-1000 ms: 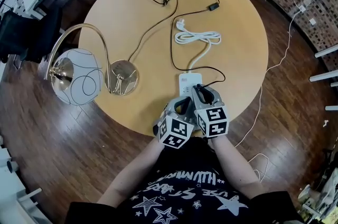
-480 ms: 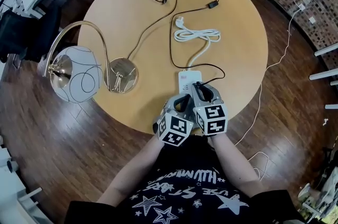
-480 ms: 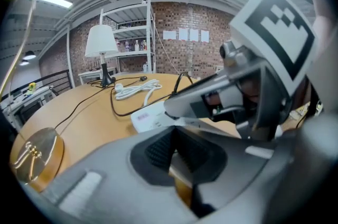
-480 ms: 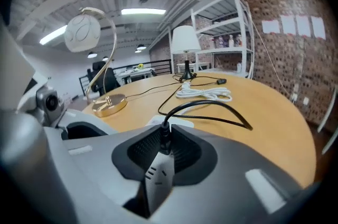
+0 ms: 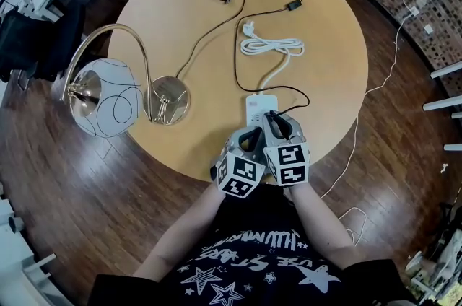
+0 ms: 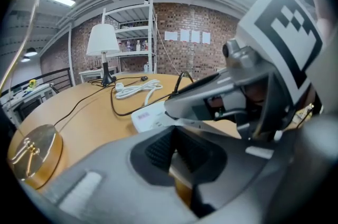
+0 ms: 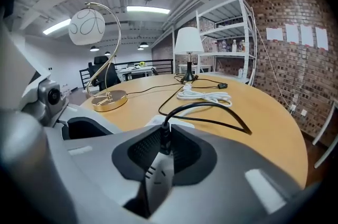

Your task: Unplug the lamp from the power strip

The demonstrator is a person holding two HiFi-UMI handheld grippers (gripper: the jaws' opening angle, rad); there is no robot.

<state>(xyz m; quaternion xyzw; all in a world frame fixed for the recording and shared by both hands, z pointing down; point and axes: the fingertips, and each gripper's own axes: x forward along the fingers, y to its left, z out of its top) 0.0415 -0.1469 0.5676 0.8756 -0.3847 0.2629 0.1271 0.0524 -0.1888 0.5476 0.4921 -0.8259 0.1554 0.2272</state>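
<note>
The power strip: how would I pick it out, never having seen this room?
Find the round wooden table. At its near edge lies the power strip, a flat white block. It alone trails a coiled white cord and has a black cord plugged in.

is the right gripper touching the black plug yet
Touching. The right gripper view shows the right gripper with its jaws, which have just been closing, pressed against both sides of the black plug between them.
</note>
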